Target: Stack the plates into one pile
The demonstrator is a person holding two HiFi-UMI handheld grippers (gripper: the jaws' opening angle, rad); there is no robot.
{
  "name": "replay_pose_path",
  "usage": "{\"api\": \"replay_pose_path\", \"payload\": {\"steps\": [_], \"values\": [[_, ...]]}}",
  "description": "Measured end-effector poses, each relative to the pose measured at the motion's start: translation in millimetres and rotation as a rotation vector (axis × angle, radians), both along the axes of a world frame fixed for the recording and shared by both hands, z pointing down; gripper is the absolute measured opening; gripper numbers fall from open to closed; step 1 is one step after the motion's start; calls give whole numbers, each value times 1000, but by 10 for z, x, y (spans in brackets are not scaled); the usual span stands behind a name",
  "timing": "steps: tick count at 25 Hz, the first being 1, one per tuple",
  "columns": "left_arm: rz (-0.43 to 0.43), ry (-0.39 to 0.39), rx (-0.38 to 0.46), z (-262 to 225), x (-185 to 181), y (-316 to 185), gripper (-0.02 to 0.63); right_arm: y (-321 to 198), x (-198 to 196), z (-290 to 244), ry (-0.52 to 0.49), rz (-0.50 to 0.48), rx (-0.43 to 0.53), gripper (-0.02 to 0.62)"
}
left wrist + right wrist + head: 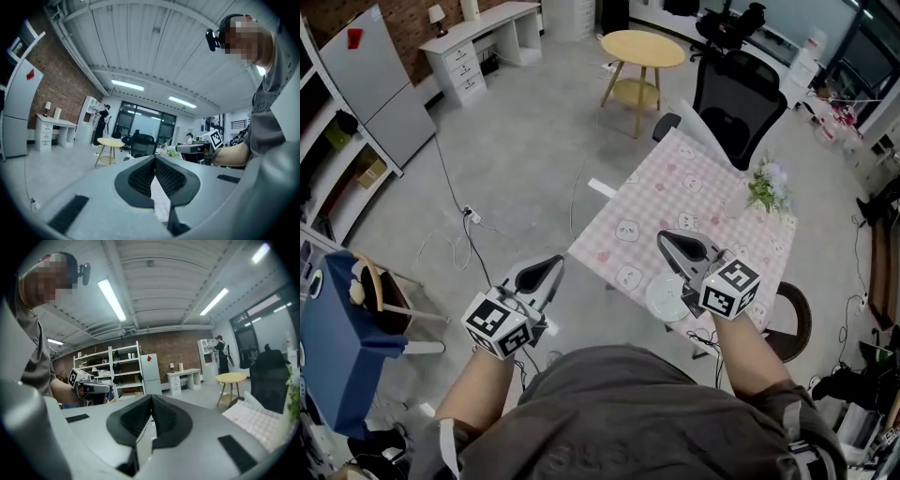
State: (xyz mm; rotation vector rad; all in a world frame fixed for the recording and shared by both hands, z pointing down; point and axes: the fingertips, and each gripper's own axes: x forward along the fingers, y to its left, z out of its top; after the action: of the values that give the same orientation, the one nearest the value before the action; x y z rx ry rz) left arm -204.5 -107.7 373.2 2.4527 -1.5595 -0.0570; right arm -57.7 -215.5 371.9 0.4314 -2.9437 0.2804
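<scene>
White plates flat on table

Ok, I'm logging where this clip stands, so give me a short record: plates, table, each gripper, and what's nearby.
plates: white plate at the table's near edge, partly hidden by the right gripper; number in the pile cannot be told
table: pink checked cloth, flowers at its far right
left gripper: jaws together, empty, held left of the table
right gripper: jaws together, empty, above the table's near edge
nearby: black office chair, round yellow table
</scene>
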Motion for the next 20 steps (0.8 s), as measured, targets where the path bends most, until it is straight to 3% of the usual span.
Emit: {"api": "replay_pose_path", "payload": {"steps": [8,20], "values": [[-79,-31,64,-395,-411,83,5,179,-484,-323,-50,-57,96,-8],[-136,-73,86,-448,-561,246,5,87,-532,-268,-25,-26,100,-9]]}}
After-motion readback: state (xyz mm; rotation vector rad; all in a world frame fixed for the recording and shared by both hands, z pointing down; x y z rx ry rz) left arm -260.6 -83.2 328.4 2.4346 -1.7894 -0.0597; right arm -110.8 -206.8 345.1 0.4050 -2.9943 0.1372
